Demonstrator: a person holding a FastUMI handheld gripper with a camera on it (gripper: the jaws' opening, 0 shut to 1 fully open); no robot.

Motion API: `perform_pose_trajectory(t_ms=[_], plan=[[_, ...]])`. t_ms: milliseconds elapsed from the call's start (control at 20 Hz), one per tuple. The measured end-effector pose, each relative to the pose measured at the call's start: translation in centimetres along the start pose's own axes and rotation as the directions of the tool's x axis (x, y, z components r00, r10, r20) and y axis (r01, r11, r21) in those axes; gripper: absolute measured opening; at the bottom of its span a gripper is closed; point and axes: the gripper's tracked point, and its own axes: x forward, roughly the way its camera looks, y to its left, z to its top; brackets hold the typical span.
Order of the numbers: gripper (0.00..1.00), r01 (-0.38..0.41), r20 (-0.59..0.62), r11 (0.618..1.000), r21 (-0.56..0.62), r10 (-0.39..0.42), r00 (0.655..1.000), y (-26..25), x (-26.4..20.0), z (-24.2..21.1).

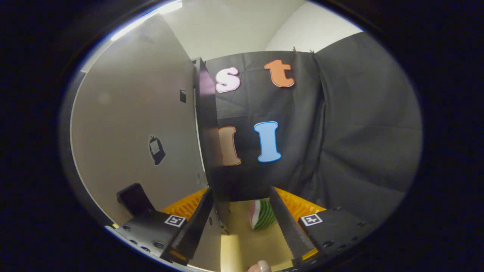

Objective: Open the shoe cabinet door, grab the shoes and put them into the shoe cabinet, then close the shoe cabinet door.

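Claw (242, 230): fingers parted wide, gripping nothing, the left finger lying against the free edge of the cabinet door (140, 132), probably to swing it. Striped watermelon-like piece (261, 214) lies between the fingers, ahead. Shoes: unseen.

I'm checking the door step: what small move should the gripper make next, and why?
Probably close on the edge of the cabinet door: the gripper is open, and that edge stands between its fingers, by the left one, unpinched. A grip would let it swing the door.
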Motion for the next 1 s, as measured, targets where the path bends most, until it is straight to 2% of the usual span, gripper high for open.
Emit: perform_pose_trajectory(t_ms=[300, 600, 1000], plan=[[0.95, -0.021, -0.014, 1.000, 0.012, 0.021, 1.000, 1.8, 0.0, -0.4], [0.95, -0.057, -0.007, 0.998, 0.003, 0.057, 0.998, 6.4, -0.8, -0.9], [0.95, -0.025, -0.016, 0.999, 0.035, 0.026, 1.000, 11.0, -1.1, -1.7]])
